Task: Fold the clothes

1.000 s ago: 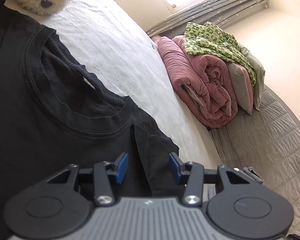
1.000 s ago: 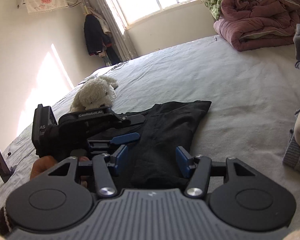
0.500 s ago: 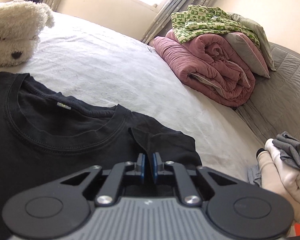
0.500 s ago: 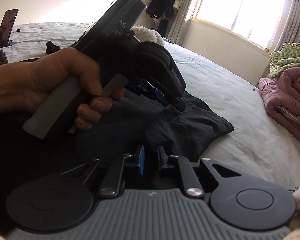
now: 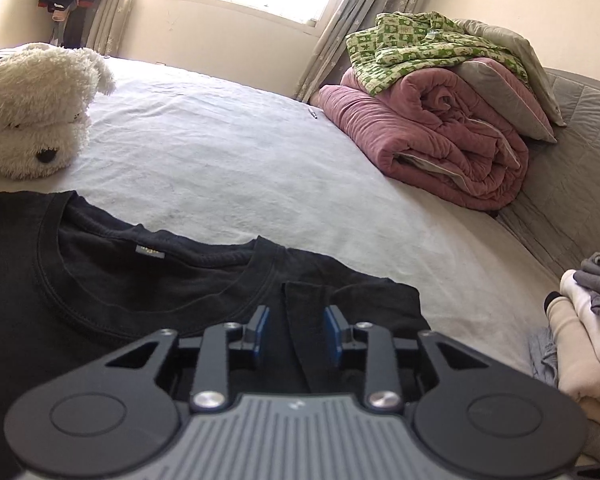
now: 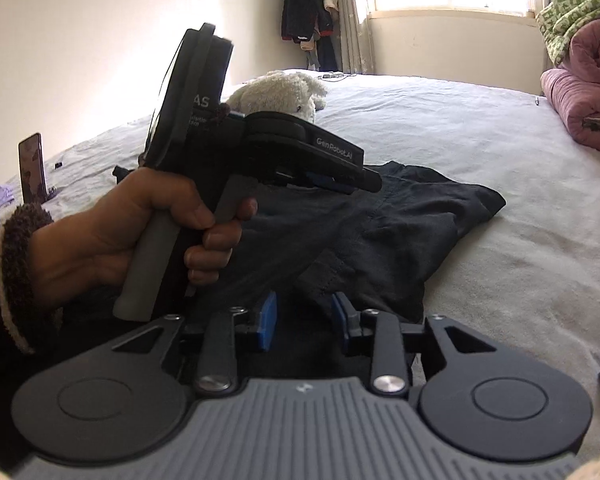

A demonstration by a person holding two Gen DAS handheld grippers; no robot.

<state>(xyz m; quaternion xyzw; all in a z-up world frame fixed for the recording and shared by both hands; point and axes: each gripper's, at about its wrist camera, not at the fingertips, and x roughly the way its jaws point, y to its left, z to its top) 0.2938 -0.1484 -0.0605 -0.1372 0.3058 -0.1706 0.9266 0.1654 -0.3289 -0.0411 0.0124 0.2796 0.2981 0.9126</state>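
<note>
Hovering over the black shirt (image 5: 100, 300), your left gripper (image 5: 295, 334) and right gripper (image 6: 305, 322) have just been opening, gripping nothing; the folded sleeve (image 5: 312, 320) runs lengthwise between the left pads.

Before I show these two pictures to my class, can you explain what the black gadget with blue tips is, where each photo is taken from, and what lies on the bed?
No robot here: a person holds hand-operated tongs in each hand, each with a camera looking along its blue-padded fingers. One picture is from the left tongs, the other from the right tongs, which also sees the person's hand gripping the left tool. On the bed lies a black T-shirt, one sleeve folded inward. Both tongs have just been opening; their pads stand apart over the shirt and grip nothing. Also there: a plush dog, a rolled pink quilt and stacked clothes.
</note>
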